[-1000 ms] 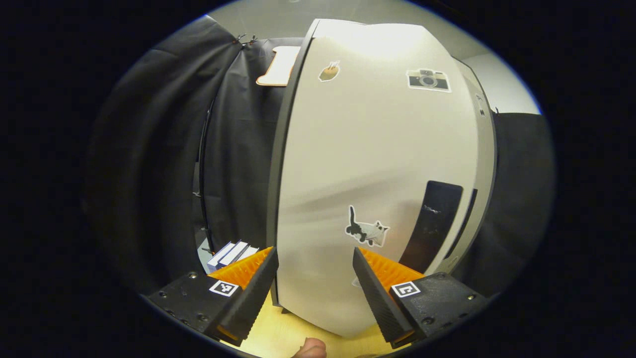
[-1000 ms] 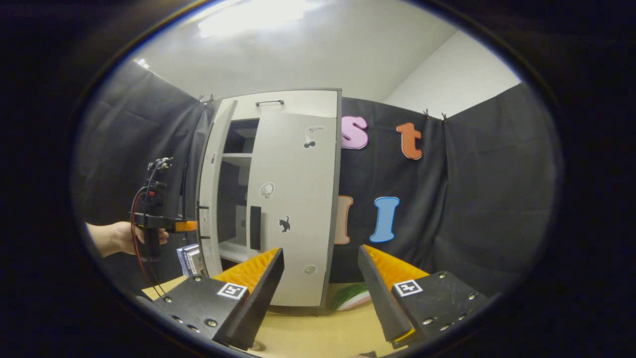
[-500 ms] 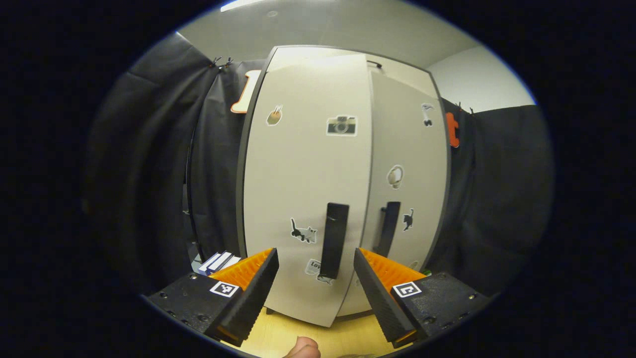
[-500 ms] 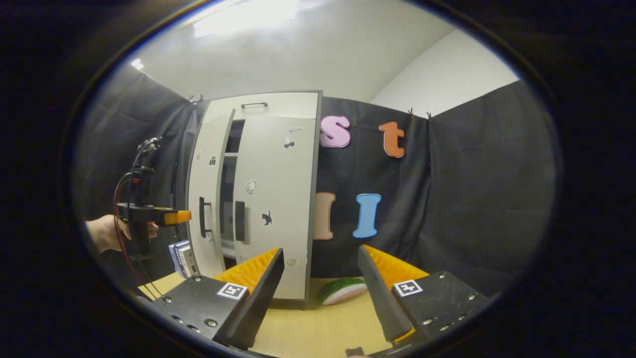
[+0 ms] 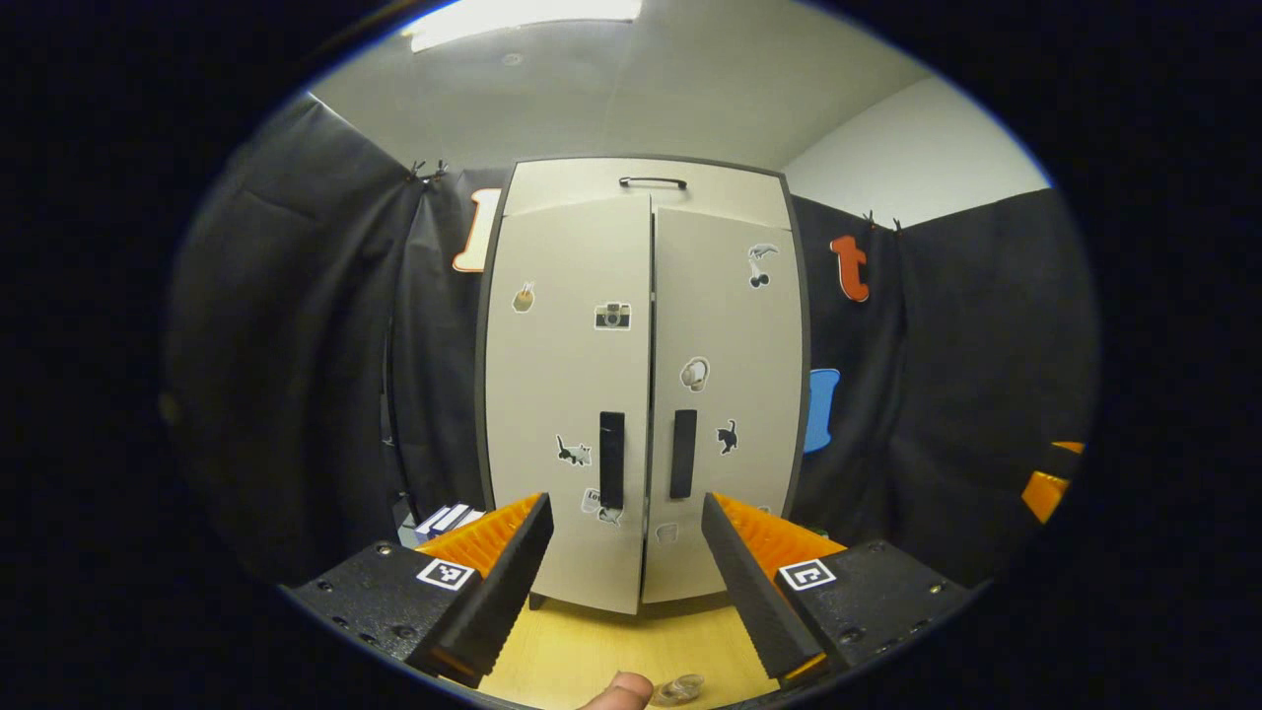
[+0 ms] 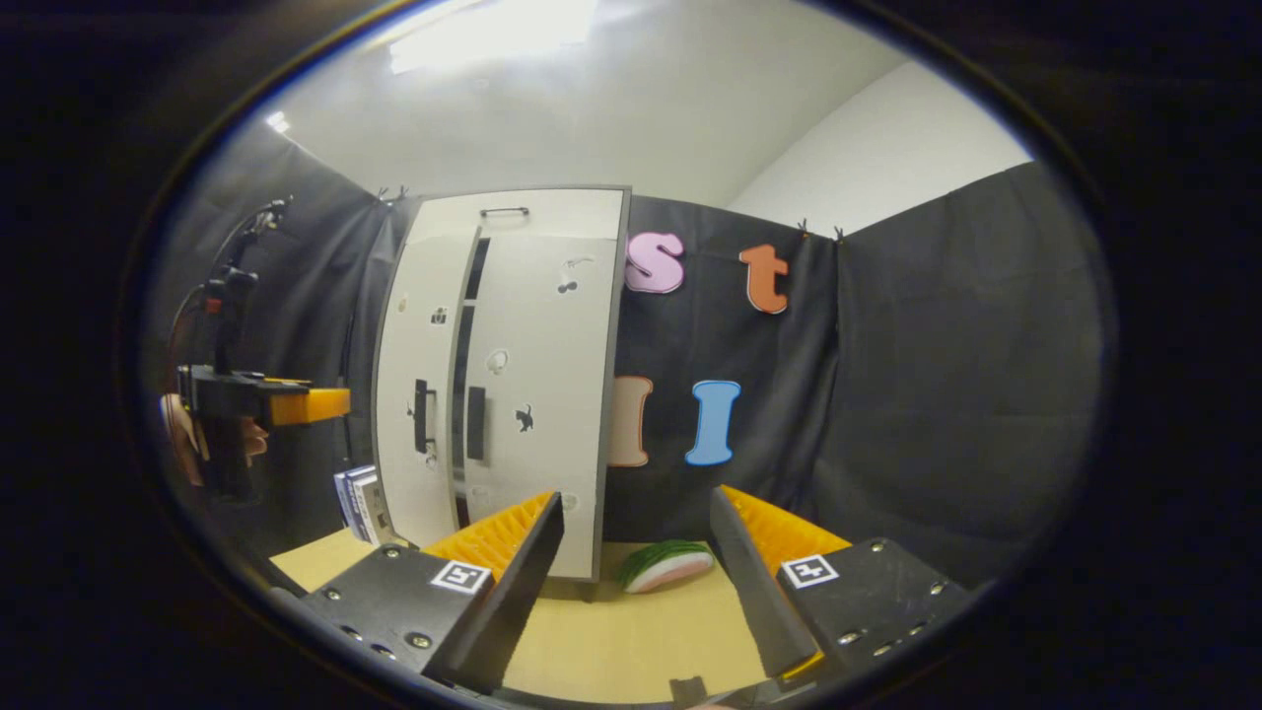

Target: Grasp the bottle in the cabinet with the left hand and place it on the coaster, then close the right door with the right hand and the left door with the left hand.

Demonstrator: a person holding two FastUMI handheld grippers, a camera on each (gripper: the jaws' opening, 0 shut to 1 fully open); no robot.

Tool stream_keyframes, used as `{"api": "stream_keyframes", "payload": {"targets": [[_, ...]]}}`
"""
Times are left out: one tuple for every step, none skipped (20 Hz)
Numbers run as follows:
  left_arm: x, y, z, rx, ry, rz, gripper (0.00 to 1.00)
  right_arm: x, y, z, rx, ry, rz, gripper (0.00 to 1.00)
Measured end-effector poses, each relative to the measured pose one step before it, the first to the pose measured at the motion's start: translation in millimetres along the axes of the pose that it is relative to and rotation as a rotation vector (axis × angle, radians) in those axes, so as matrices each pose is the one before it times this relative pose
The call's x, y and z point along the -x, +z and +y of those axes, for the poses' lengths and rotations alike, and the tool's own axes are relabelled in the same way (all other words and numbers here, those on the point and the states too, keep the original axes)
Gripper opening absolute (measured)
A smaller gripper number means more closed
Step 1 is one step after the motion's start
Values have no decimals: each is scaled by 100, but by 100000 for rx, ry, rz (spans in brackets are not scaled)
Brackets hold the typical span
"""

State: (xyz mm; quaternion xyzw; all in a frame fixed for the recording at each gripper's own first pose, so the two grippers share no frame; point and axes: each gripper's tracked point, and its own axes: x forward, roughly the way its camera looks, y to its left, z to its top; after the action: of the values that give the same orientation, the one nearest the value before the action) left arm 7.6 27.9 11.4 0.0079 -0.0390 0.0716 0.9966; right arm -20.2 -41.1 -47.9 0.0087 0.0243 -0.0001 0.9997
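Note:
The white cabinet (image 5: pixel 646 394) stands straight ahead in the left gripper view, its left door (image 5: pixel 562 394) and right door (image 5: pixel 730 375) side by side with a thin seam between them. My left gripper (image 5: pixel 623 582) is open and empty, some way back from the two dark handles (image 5: pixel 611 459). A clear round thing (image 5: pixel 678 688), perhaps the bottle's top, peeks in at the bottom edge. In the right gripper view the cabinet (image 6: pixel 532 375) is seen at an angle, with a dark slit between the doors. My right gripper (image 6: pixel 636 592) is open, empty and away from the cabinet.
The cabinet stands on a wooden table (image 6: pixel 631 631). A watermelon-slice object (image 6: pixel 666 564) lies right of it and a stack of books (image 6: pixel 357 498) stands left of it. A hand (image 6: pixel 182 434) holds the left gripper (image 6: pixel 296 404) at the left.
The left door has swung from wide open to closed against the right door. My left gripper has backed away from the cabinet. The right gripper has barely moved.

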Motion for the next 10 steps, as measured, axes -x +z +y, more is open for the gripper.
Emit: {"api": "stream_keyframes", "payload": {"targets": [[720,-144,-552,608,-212,-99,96,446,-491,-339,-6,-839,157,89],[532,-182,-505,193,-243,-159,96,236,-654,-125,-670,11,466,89],[397,-395,-450,-702,-242,948,96,64,-805,24,-997,-278,1083,92],[211,-434,-435,-923,-436,1045,96,6,-754,-37,-910,-259,1677,92],[97,-446,-433,-396,-429,937,96,-103,-526,-62,-169,-256,1333,92],[-13,-185,-458,893,-953,-125,96,-104,-168,-98,938,-428,362,89],[-269,8,-655,1310,-1888,-1026,96,-209,187,64,1356,26,-810,89],[-366,3,-422,745,-1774,-653,96,-240,425,270,729,504,-1351,92],[-141,-275,-147,-187,-1029,520,96,-310,174,432,15,711,-846,92],[-206,-190,-3,-1131,-851,399,96,-359,294,459,-658,770,-827,89]]}}
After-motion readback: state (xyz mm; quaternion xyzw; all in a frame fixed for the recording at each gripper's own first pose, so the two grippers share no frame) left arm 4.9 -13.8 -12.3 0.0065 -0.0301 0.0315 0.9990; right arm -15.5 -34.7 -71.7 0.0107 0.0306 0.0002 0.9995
